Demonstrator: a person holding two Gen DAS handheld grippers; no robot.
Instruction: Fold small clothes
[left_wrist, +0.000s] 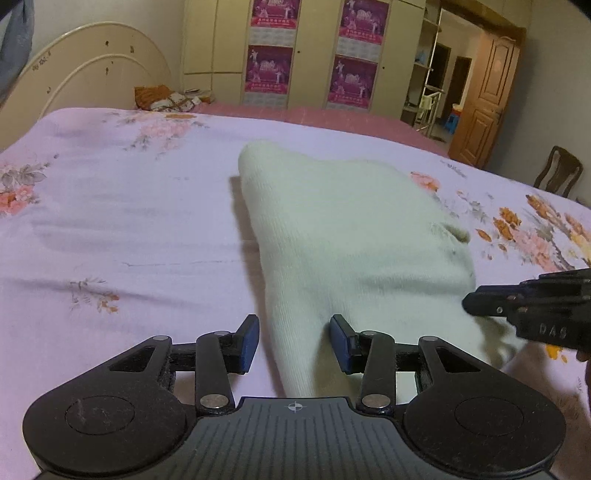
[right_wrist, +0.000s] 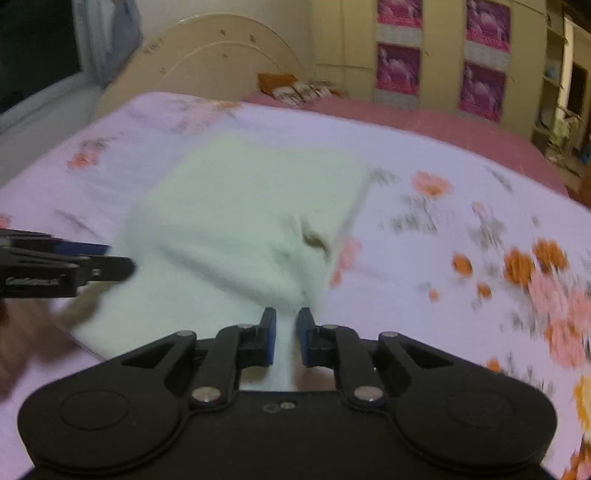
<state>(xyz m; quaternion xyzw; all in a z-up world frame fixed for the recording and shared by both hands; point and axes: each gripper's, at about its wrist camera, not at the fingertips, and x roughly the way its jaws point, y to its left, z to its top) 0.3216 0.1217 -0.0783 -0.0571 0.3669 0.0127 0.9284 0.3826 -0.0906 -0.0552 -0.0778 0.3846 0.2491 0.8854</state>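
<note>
A pale green knitted garment (left_wrist: 354, 236) lies folded on the lilac floral bedsheet (left_wrist: 110, 221). My left gripper (left_wrist: 294, 339) is open, with a fold of the garment lying between its blue pads without being pinched. My right gripper (right_wrist: 287, 334) is shut on a strip of the garment (right_wrist: 236, 221) and lifts its near edge. The right gripper also shows at the right edge of the left wrist view (left_wrist: 517, 306). The left gripper shows at the left edge of the right wrist view (right_wrist: 74, 266).
A cream headboard (left_wrist: 92, 74) stands at the far end of the bed, with patterned pillows (left_wrist: 166, 98) beside it. Wardrobes with pink posters (left_wrist: 310, 51) line the back wall. A wooden door (left_wrist: 487, 96) and a chair (left_wrist: 557, 173) are at the right.
</note>
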